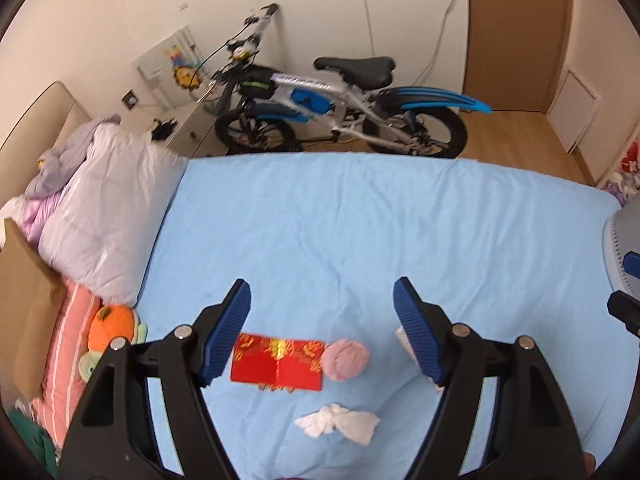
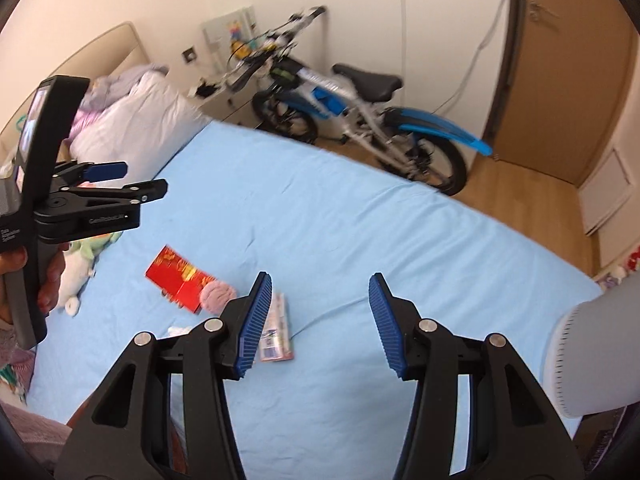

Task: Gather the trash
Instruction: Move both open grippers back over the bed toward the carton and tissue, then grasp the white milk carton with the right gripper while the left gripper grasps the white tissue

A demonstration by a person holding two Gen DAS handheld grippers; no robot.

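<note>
Trash lies on the blue bed sheet (image 1: 360, 220). A red and gold envelope (image 1: 277, 363) lies flat, with a pink ball of paper (image 1: 345, 359) touching its right end. A crumpled white tissue (image 1: 338, 423) lies nearer to me. A printed wrapper (image 2: 276, 328) lies by the right gripper's left finger; in the left wrist view its edge (image 1: 405, 342) shows behind the right finger. My left gripper (image 1: 322, 296) is open and empty, above and just beyond the envelope. My right gripper (image 2: 320, 284) is open and empty, above the sheet right of the wrapper.
Pillows (image 1: 108, 216) and bedding pile at the bed's head on the left, with plush toys (image 1: 116, 328) beside them. A child's bicycle (image 1: 340, 108) stands beyond the bed on the wood floor. A white round bin (image 2: 592, 344) stands at the right.
</note>
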